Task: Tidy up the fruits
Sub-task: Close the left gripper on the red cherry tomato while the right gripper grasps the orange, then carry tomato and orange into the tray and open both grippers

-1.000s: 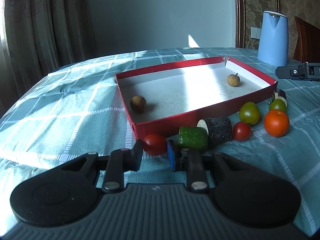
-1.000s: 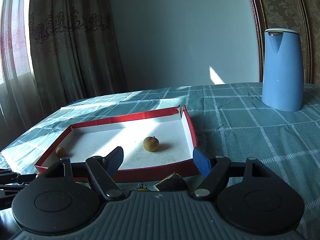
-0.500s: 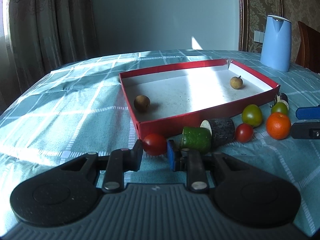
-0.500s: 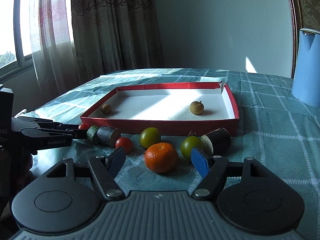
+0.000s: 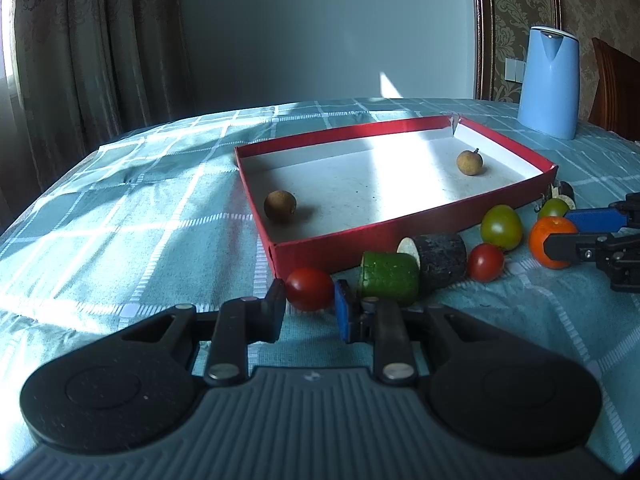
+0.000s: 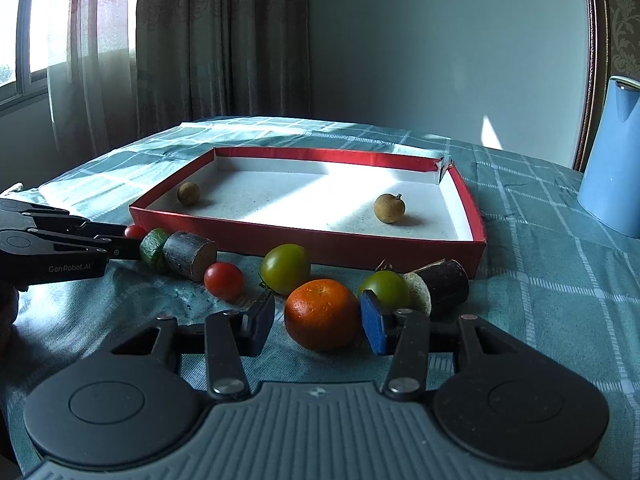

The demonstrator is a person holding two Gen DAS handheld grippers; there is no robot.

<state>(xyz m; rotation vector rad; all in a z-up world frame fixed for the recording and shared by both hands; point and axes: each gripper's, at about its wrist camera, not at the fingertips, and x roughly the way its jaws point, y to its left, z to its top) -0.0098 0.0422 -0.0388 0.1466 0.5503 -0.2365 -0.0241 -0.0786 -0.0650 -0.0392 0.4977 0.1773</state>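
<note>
Right gripper (image 6: 318, 322) jaws just closing around the orange (image 6: 322, 314) on the tablecloth (image 6: 540, 280) before the red tray (image 6: 304, 242); contact uncertain. Left gripper (image 5: 310, 308) is clamping a cherry tomato (image 5: 310, 288). Both lifts pending.

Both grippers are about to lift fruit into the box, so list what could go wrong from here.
1. The right gripper straddles the orange, and the blue pad touches it but the black pad shows a gap: it may roll.
2. A green tomato sits right behind that blue pad and could get nudged.
3. The left gripper pinches a small red tomato, which could squash or slip on the way over the red box wall.
</note>
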